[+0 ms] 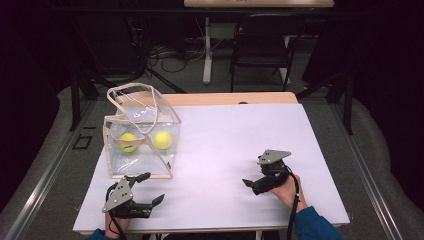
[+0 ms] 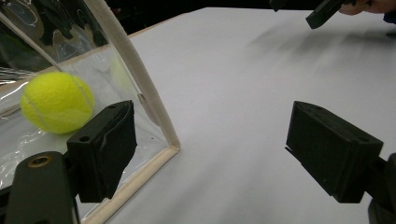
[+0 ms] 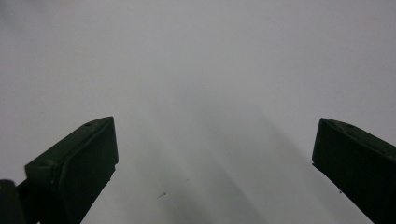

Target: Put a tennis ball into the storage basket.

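A white worktop (image 1: 225, 145) in a dark room carries a clear bag (image 1: 142, 132); the left hand-held gripper (image 1: 150, 189) and the right hand-held gripper (image 1: 248, 182) are both spread, empty.

A lab or studio recording space. Black curtains (image 1: 30, 75) surround 1 white table (image 1: 240, 130). Cables (image 1: 170, 57) trail across the carpet near a folding chair (image 1: 262, 45).

Your left gripper (image 2: 210, 154): matt black plastic jaws. Beside you, bag (image 1: 145, 150): glossy clear plastic, beige cloth trim. Balls (image 2: 57, 101): fuzzy yellow felt. Table (image 1: 240, 145): smooth matt white.
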